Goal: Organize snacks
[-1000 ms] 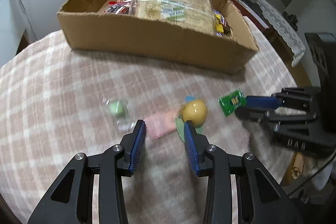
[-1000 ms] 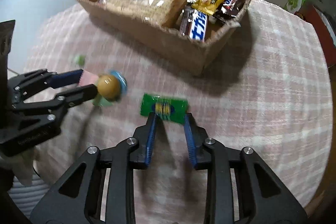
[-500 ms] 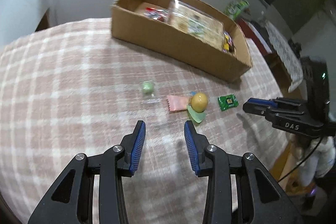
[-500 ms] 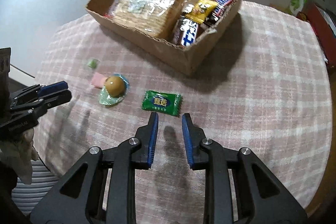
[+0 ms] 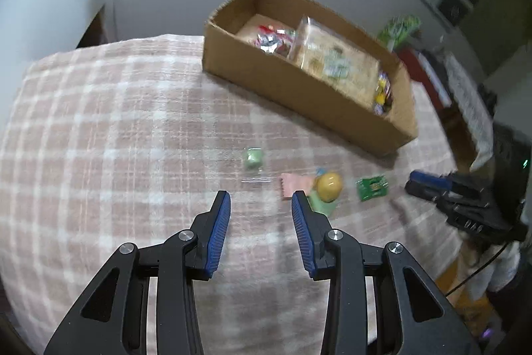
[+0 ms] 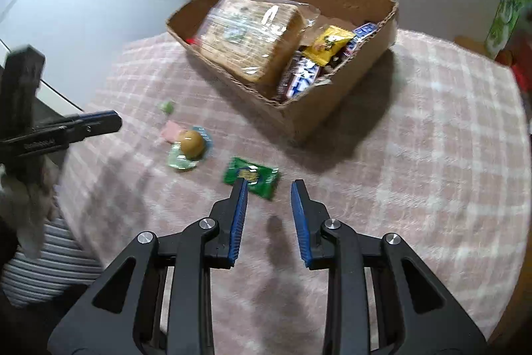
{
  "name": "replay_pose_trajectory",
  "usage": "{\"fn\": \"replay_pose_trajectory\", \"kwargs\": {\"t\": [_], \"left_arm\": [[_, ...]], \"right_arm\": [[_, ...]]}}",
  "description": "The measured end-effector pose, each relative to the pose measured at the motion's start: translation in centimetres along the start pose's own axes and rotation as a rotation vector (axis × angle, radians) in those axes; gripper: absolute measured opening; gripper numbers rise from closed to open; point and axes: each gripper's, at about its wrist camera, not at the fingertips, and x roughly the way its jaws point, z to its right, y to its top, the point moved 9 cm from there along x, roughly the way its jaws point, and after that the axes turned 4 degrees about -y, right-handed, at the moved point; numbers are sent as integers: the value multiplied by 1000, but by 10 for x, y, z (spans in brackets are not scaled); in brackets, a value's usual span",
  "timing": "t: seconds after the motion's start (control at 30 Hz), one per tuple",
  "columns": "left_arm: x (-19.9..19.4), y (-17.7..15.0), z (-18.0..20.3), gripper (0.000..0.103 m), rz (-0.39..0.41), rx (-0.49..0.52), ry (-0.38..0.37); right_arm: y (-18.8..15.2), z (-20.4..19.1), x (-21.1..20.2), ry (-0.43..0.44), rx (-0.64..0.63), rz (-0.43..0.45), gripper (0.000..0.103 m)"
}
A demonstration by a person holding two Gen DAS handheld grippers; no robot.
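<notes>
A cardboard box (image 6: 332, 108) on the plaid tablecloth (image 6: 432, 155) holds a large cracker pack (image 6: 252, 32), a yellow packet (image 6: 331, 45) and chocolate bars (image 6: 302, 75). In front of it lie a green packet (image 6: 251, 177), a yellow ball snack (image 6: 191, 143) on a wrapper, a pink packet (image 6: 171, 130) and a small green candy (image 6: 167, 106). My right gripper (image 6: 269, 185) hovers open just short of the green packet, holding nothing. My left gripper (image 5: 259, 198) is open and empty, above the cloth near the pink packet (image 5: 292, 185) and the ball (image 5: 329, 183).
A green carton (image 6: 503, 19) stands beyond the table at the back right. A striped cloth (image 6: 43, 271) lies below the table's left edge. Each gripper shows in the other's view: the left gripper (image 6: 113, 122) and the right gripper (image 5: 429, 182).
Both grippers have drawn back and up from the snacks. The green packet stays on the cloth, clear of the right fingers. The left view has rolled, so the box now sits slanted.
</notes>
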Motion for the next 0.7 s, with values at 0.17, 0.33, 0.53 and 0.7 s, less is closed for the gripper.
{"fn": "replay_pose_trajectory", "kwargs": {"t": [0.17, 0.33, 0.53, 0.7], "left_arm": [[2, 2, 1, 35, -1, -2, -46], [11, 3, 0, 35, 10, -36, -58], [19, 1, 6, 35, 4, -51, -84], [18, 3, 6, 35, 6, -49, -89]], "right_arm": [[0, -10, 8, 30, -27, -13, 28], [7, -20, 16, 43, -131, -34, 28], [12, -31, 32, 50, -206, -67, 28], [19, -32, 38, 59, -199, -60, 33]]}}
